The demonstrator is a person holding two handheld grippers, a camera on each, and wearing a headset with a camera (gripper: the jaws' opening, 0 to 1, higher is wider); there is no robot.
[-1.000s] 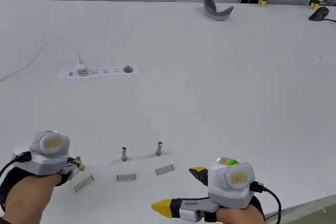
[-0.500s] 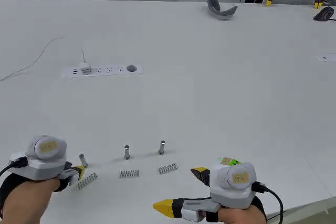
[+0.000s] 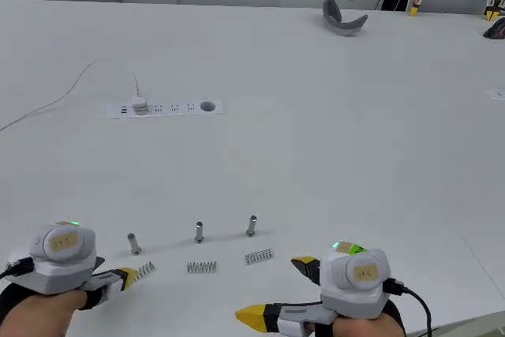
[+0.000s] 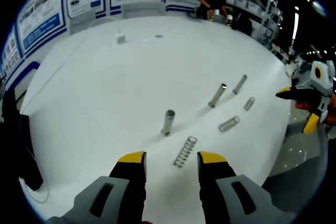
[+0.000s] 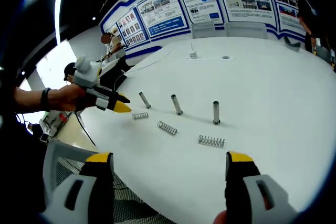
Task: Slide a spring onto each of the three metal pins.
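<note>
**0/3 springs on, first pick not made yet**

Progress: nothing done. All three pins stand upright and bare in a row on the white table [image 3: 331,155]: left pin [image 3: 133,243], middle pin [image 3: 199,232], right pin [image 3: 252,225]. Each has a spring lying flat just in front of it, not touching it: left spring [image 3: 144,270], middle spring [image 3: 201,267], right spring [image 3: 259,256].

Left gripper [image 4: 171,157]: jaws spread, yellow tips either side of the near end of the left spring, which points away toward the left pin. The left gripper view shows a gap to each jaw, so nothing is pinched. My read: lined up for the first pick.

Right gripper [image 5: 169,157]: jaws wide apart, empty, near the table edge on the person's side, short of the right spring and apart from it.

Left to do, as I judge it: all of it.
- Close on the left spring, tip it upright, thread it over the left pin.
- Same for the middle and right pairs.

Can't tell whether the pins are fixed to the table, so a sideways knock while threading could matter. The power strip [image 3: 166,107] sits well back, clear of the work.
</note>
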